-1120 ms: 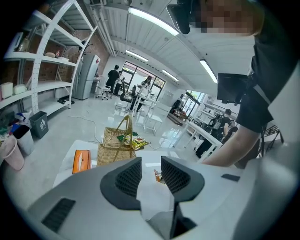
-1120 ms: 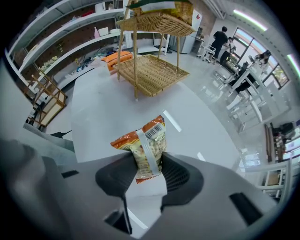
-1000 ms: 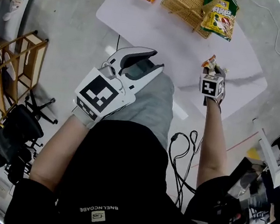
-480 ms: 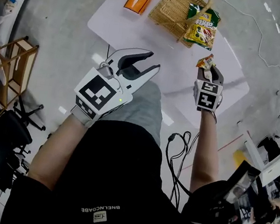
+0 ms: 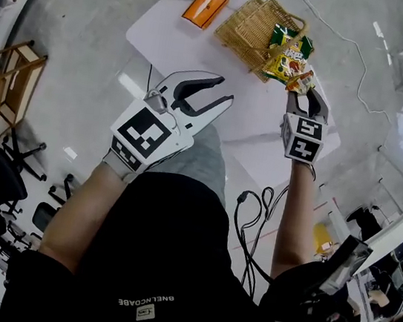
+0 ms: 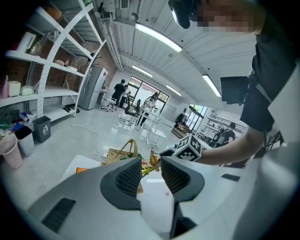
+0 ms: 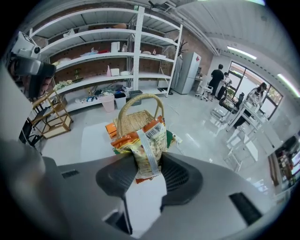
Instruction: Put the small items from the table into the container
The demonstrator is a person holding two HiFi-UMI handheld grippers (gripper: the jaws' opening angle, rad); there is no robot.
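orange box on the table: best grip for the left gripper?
Probably top-down on the orange box, fingers across its narrower width near mid-length: it lies flat and is longer than wide. Approach from the side away from the basket beside it. The left gripper is open and empty.

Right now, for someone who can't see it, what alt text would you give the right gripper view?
The right gripper pinches a small orange-topped snack packet between its dark jaws, barcode showing. Just behind it a wicker basket with a tall handle stands on a white table, an orange box beside it.
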